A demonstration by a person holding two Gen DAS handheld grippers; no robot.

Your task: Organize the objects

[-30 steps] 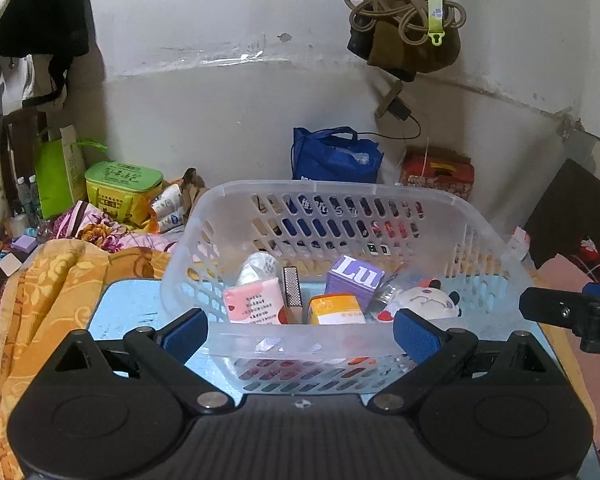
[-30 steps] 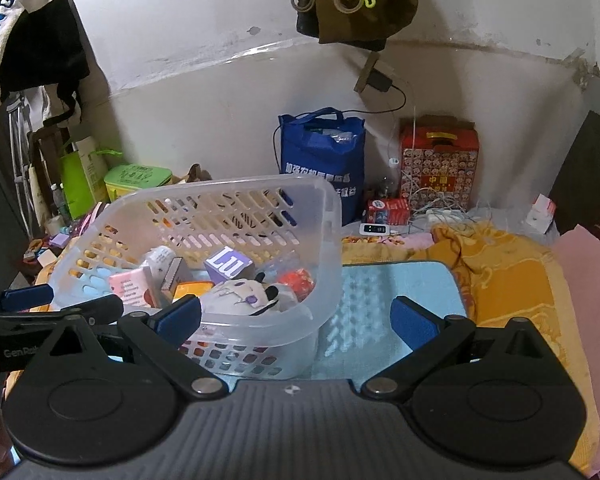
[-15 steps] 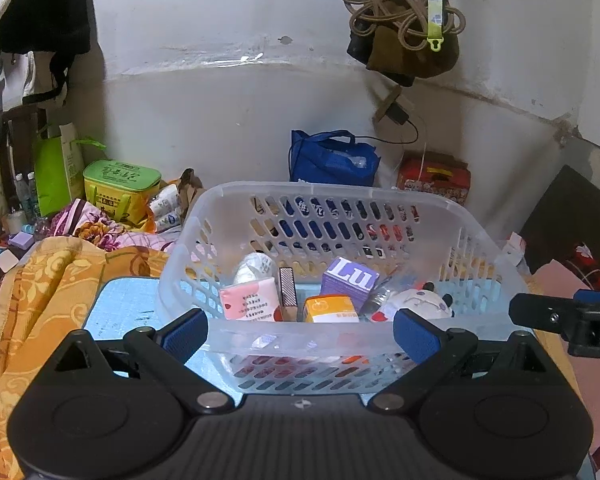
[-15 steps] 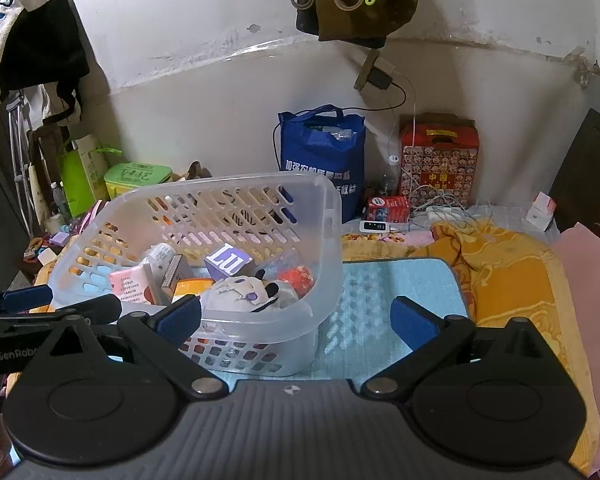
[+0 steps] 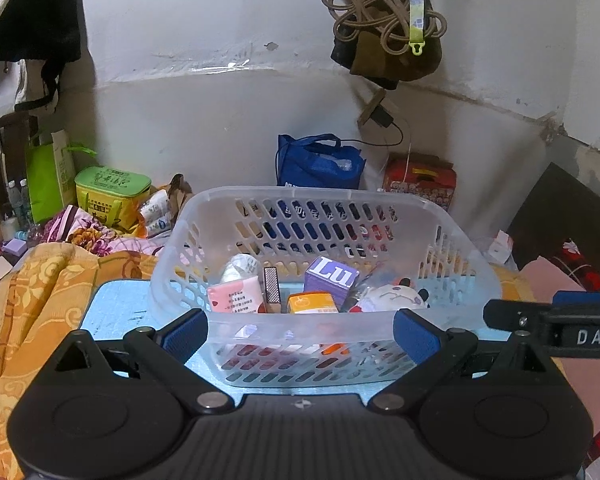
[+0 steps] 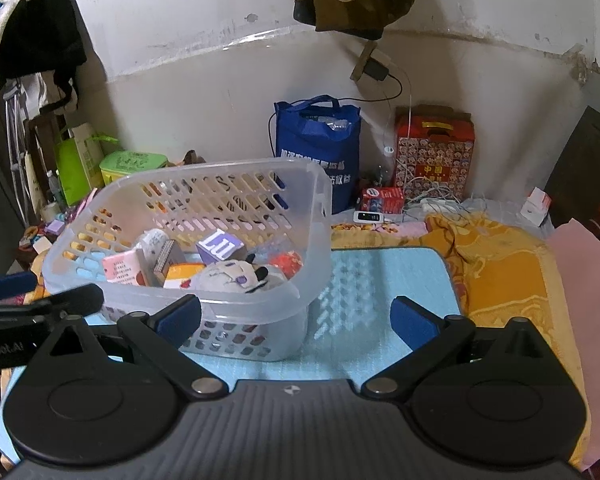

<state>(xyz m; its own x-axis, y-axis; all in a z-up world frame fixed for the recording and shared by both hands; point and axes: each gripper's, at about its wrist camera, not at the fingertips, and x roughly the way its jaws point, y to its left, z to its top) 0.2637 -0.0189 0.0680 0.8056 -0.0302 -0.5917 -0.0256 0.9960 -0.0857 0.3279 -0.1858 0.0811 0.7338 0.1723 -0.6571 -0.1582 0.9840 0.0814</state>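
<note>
We hold the left gripper (image 5: 300,330) level before the near wall of the clear basket (image 5: 300,320), jaws spread wide and empty; the right gripper (image 6: 296,320), equally wide and empty, faces the blue mat (image 6: 364,292) beside it. The basket stands on that mat, gathering a pink tissue pack (image 5: 234,294), orange box (image 5: 312,303), purple box (image 5: 331,278) and panda toy (image 5: 392,295).

Background clutter by the wall

Blue tote bag (image 6: 318,152) sits beside a red gift box (image 6: 434,152); green case (image 5: 110,194) off left.
</note>
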